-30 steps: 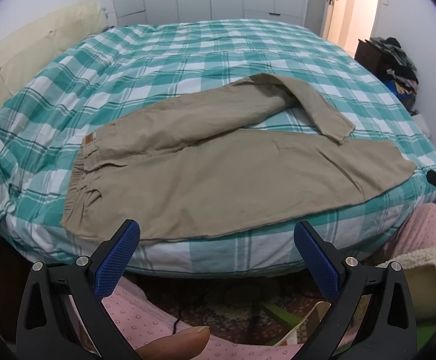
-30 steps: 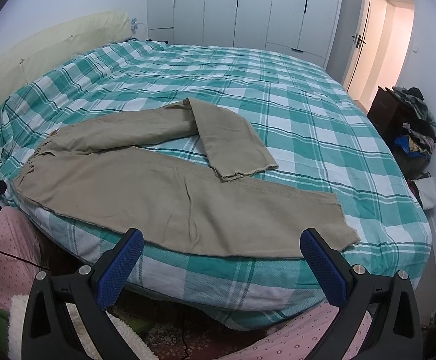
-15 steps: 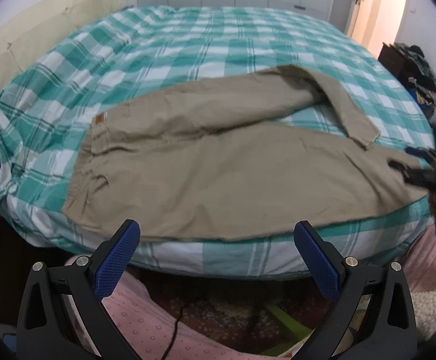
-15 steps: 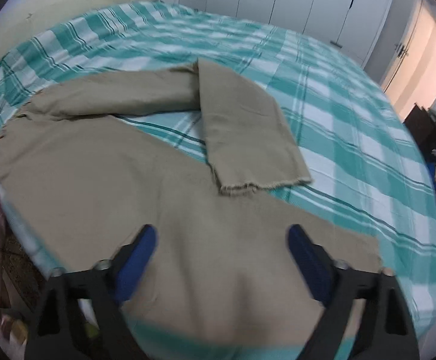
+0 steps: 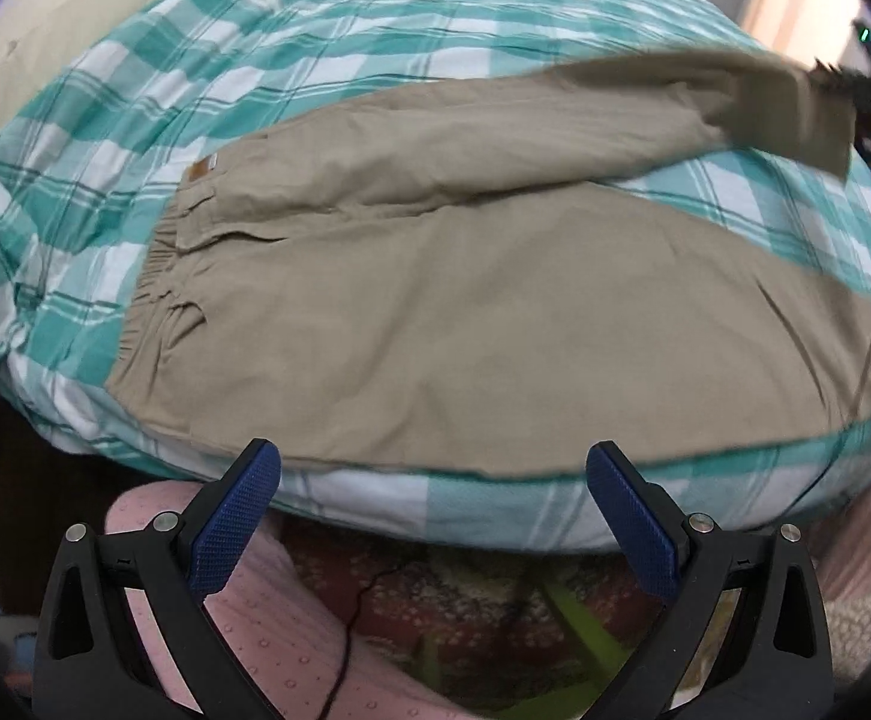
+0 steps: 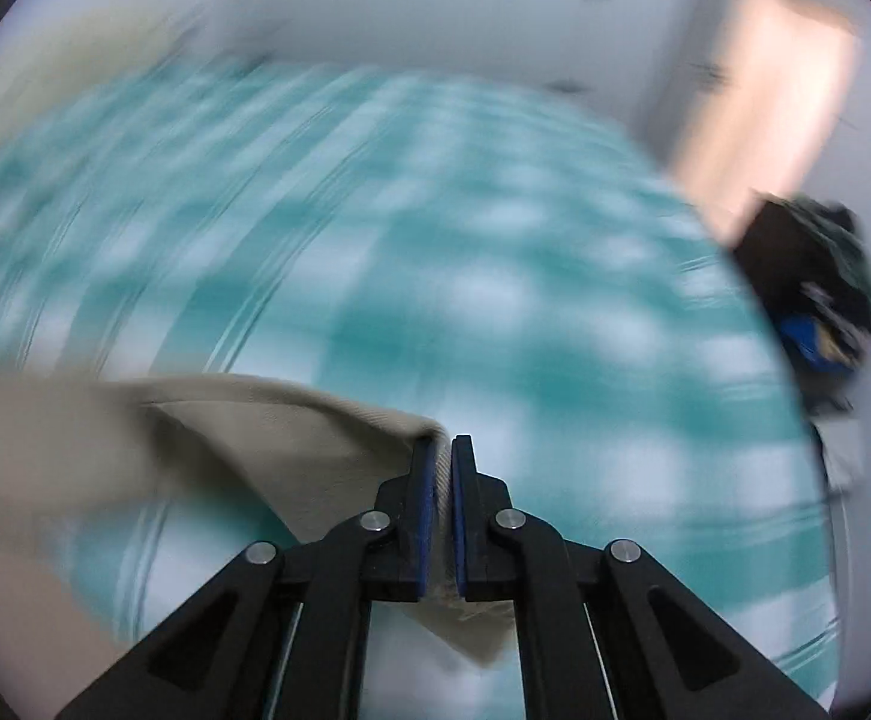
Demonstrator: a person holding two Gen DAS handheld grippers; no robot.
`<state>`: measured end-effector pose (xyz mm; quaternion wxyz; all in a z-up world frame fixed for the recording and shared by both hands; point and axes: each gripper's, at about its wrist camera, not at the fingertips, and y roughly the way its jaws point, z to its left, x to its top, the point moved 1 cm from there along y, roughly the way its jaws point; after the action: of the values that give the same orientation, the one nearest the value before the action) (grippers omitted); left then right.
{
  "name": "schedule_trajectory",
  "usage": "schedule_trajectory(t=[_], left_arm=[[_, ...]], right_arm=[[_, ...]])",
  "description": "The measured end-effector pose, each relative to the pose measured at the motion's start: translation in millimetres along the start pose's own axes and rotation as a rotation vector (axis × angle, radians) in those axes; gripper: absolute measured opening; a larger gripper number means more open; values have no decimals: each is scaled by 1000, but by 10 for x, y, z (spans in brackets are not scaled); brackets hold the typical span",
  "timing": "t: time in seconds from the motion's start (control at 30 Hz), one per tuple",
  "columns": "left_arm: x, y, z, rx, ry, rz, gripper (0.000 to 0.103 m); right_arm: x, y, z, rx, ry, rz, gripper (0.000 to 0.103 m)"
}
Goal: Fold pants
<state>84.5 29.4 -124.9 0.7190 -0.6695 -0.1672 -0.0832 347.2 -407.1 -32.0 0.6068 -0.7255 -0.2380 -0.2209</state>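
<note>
Pants [image 5: 495, 300]: tan, spread across the near edge of the checked bed [image 5: 315, 30], waistband to the left, one leg lifted at the far right.
Right gripper [image 6: 442, 450]: jaws closing, nearly together, with the hem of that raised leg [image 6: 291, 420] pinched between the blue pads; view heavily blurred.
Left gripper [image 5: 434, 468]: jaws spread wide, nothing between them, hovering just off the bed's edge below the pants.
Below: pink dotted fabric [image 5: 255, 630] and a thin black cable [image 5: 357, 600].
</note>
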Motion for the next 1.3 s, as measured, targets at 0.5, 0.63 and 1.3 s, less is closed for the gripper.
schedule_trajectory(t=[0.5,0.63,1.3], left_arm=[[-80,352,-188,-79,14,127,101],[-133,347,-241,-61,27,141,102],[1670,994,281,-4,-154,-187,102]], right_arm=[[-1239,1400,-650,473,728,209,53],[-1133,1774,-589,560,947,80,77],[-549,914,-368,23,359,3,52]])
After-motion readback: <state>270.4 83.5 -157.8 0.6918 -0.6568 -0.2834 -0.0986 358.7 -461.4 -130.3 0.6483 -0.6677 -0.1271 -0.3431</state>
